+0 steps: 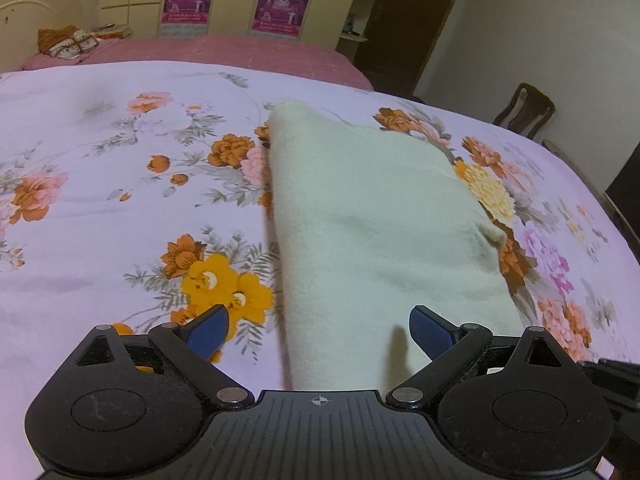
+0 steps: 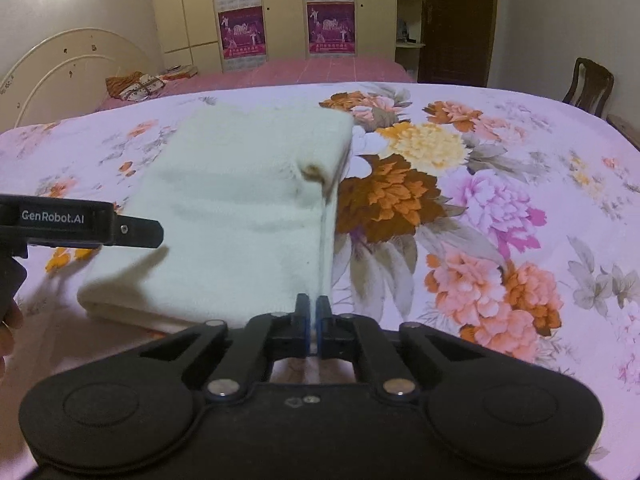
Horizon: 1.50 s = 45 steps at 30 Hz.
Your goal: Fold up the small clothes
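Note:
A cream folded garment lies on the flowered bedsheet. In the left wrist view my left gripper stands open over the garment's near end, with the blue pads wide apart and touching nothing. In the right wrist view the same garment lies left of centre. My right gripper is shut at the garment's near right corner, and a thin edge of the fabric seems pinched between the pads. My left gripper's side enters from the left above the garment.
The flowered sheet spreads wide to the right. Behind it lie a pink bed with a bundle of cloth, a wardrobe with posters, and a wooden chair at the far right.

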Motion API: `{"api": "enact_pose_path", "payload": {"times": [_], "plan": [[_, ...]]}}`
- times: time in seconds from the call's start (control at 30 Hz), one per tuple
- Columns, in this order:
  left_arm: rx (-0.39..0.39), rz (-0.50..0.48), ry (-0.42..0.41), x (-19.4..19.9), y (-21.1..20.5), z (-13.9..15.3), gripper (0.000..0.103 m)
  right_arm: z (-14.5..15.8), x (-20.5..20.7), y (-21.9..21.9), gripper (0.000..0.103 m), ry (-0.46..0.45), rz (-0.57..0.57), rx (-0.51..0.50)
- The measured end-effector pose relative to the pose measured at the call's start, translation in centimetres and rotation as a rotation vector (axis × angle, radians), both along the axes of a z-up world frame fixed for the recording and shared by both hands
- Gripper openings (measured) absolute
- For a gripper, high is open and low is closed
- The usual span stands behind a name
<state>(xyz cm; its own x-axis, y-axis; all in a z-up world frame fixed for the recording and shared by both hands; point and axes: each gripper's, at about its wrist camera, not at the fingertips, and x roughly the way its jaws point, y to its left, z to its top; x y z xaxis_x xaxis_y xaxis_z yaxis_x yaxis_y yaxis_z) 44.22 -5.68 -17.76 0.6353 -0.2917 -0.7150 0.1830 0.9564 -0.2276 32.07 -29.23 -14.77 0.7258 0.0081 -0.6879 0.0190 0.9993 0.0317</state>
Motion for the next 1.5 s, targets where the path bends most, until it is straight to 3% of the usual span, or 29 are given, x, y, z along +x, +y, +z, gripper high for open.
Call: {"api": "enact_pose_path", "payload": {"times": [0.27, 0.37, 0.43, 0.5, 0.57, 0.73, 0.8, 1.07, 1.37, 1.43, 1.5], "plan": [[0.044, -0.059, 0.013, -0.3, -0.7, -1.2, 0.096, -0.4, -0.3, -0.2, 0.003, 0.012, -0.016, -0.032], [0.034, -0.062, 0.018, -0.2, -0.6, -1.1, 0.096, -0.5, -0.3, -0.5, 0.004, 0.044, 0.009, 0.001], [0.000, -0.043, 0.025, 0.2, -0.2, -0.8, 0.096, 0.1, -0.1, -0.6, 0.011, 0.045, 0.005, 0.018], [-0.037, -0.018, 0.034, 0.7, 0.2, -0.5, 0.096, 1.0, 0.1, -1.3, 0.029, 0.014, -0.011, 0.079], [-0.059, -0.003, 0.041, 1.4, 0.3, -0.2, 0.096, 1.7, 0.7, -2.0, 0.036, -0.010, -0.026, 0.135], [-0.069, 0.009, 0.016, 2.9, 0.1, 0.6, 0.096, 2.1, 2.9, -2.5, 0.039, -0.021, -0.044, 0.184], [-0.069, 0.008, 0.006, 3.6, -0.1, 0.8, 0.096, 2.3, 3.7, -2.3, 0.051, -0.032, -0.042, 0.173], [-0.059, 0.010, 0.015, 5.6, -0.7, 0.3, 0.096, 1.8, 7.9, -2.8, 0.062, -0.019, -0.055, 0.228], [-0.133, -0.011, 0.047, 7.3, -0.9, -1.5, 0.096, -0.6, 11.3, -4.1, 0.061, 0.041, -0.054, 0.342], [-0.156, -0.022, 0.055, 7.5, -1.1, -1.6, 0.096, -1.1, 11.7, -4.5, 0.058, 0.043, -0.049, 0.393], [-0.182, -0.028, 0.063, 7.7, -1.3, -1.5, 0.096, -1.4, 11.8, -5.0, 0.046, 0.045, -0.043, 0.455]]}}
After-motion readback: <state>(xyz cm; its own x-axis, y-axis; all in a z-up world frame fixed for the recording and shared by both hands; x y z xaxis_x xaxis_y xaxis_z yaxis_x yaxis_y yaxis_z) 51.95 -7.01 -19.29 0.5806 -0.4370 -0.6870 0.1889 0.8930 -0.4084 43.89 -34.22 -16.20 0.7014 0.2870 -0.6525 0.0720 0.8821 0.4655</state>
